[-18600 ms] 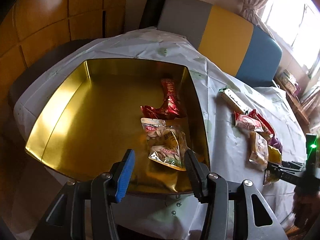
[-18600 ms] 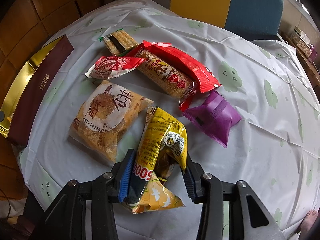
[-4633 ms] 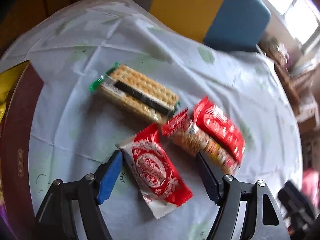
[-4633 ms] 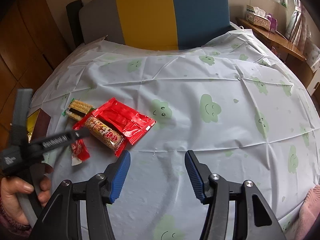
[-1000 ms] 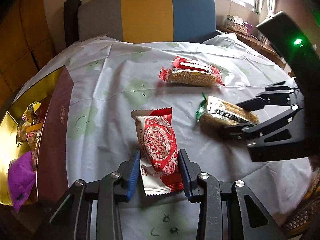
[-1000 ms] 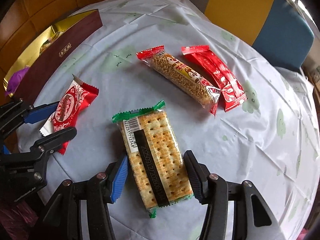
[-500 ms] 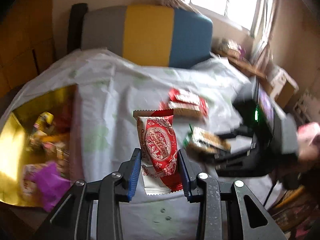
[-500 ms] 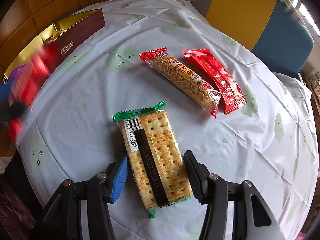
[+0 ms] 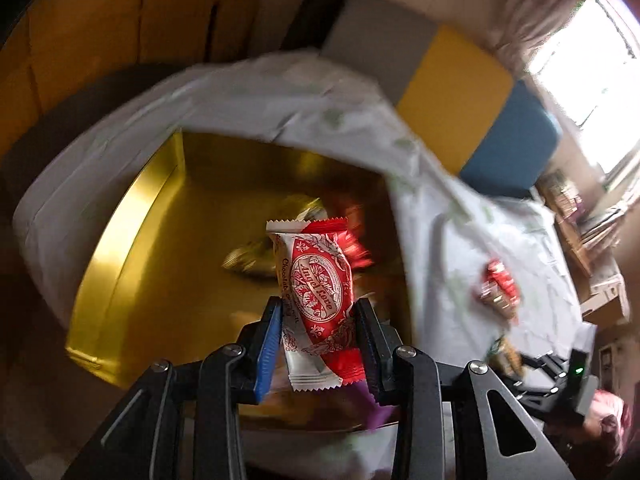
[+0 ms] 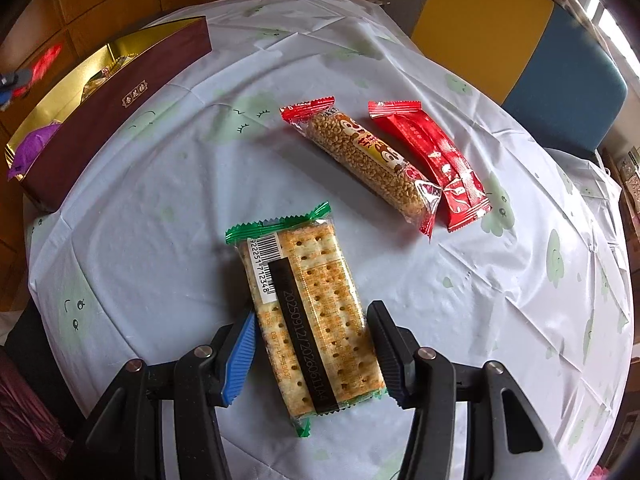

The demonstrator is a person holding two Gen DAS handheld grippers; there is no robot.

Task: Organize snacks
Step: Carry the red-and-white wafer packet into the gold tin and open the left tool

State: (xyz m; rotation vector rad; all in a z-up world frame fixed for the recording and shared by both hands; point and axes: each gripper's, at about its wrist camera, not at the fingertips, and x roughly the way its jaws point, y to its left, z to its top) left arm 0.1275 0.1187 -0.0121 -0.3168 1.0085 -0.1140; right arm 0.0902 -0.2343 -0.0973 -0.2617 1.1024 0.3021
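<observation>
My left gripper (image 9: 318, 320) is shut on a red and white chocolate packet (image 9: 316, 292) and holds it in the air above the gold box (image 9: 160, 240), which holds several blurred snacks. My right gripper (image 10: 312, 344) is shut on a cracker pack with green ends (image 10: 308, 312), held just above the tablecloth. A puffed-grain bar (image 10: 368, 164) and a red wrapper (image 10: 436, 160) lie on the cloth beyond it. The gold box with its maroon side (image 10: 120, 108) sits at the far left of the right wrist view.
The round table has a white cloth with green cloud prints (image 10: 500, 300). A grey, yellow and blue chair back (image 10: 500, 28) stands behind it. Wood-panelled wall (image 9: 100, 20) lies left of the box. A purple packet (image 10: 34, 140) lies in the box's near corner.
My left gripper has swung left with the red packet, from over the cloth to above the gold box. My right gripper holds the cracker pack in nearly the same place.
</observation>
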